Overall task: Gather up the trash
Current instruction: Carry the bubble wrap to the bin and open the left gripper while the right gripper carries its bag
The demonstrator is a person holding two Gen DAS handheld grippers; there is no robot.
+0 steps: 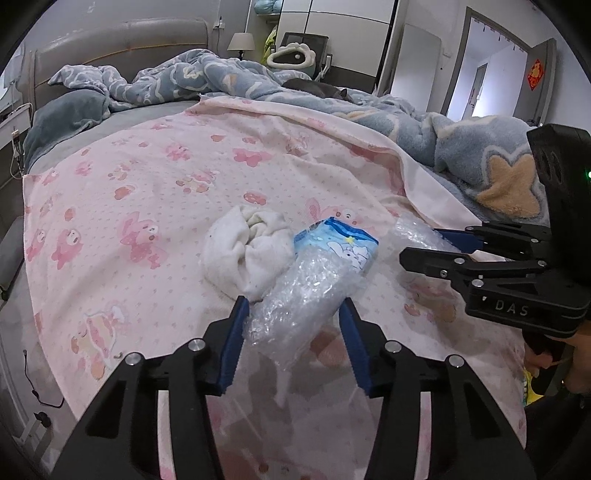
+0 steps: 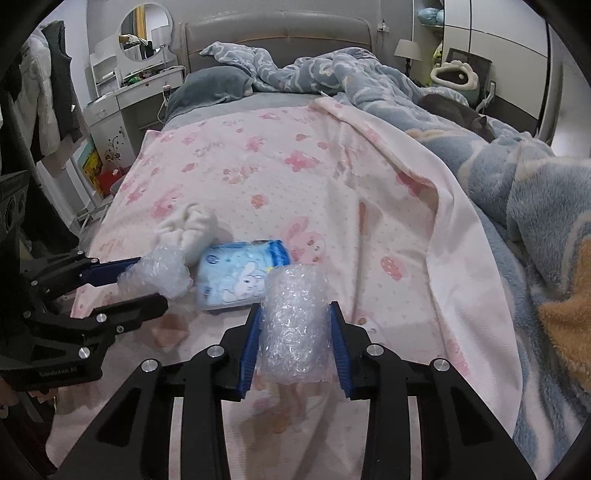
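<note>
My left gripper (image 1: 293, 308) is shut on a crumpled piece of bubble wrap (image 1: 299, 295), held just above the pink sheet (image 1: 147, 184). My right gripper (image 2: 295, 312) is shut on a second wad of bubble wrap (image 2: 293, 321). In the left wrist view the right gripper (image 1: 419, 243) comes in from the right with its bubble wrap (image 1: 413, 230); in the right wrist view the left gripper (image 2: 151, 280) comes in from the left with its wrap (image 2: 159, 273). A blue tissue packet (image 1: 345, 245) (image 2: 240, 275) and a balled white cloth (image 1: 245, 251) (image 2: 188, 225) lie on the sheet between them.
A rumpled blue fleece blanket (image 1: 480, 155) (image 2: 535, 192) is piled along the bed's right side, with a grey cat (image 2: 458, 110) lying on it. A grey headboard (image 2: 280, 33) and pillow (image 2: 210, 88) are at the far end. A white dresser (image 2: 122, 107) stands left of the bed.
</note>
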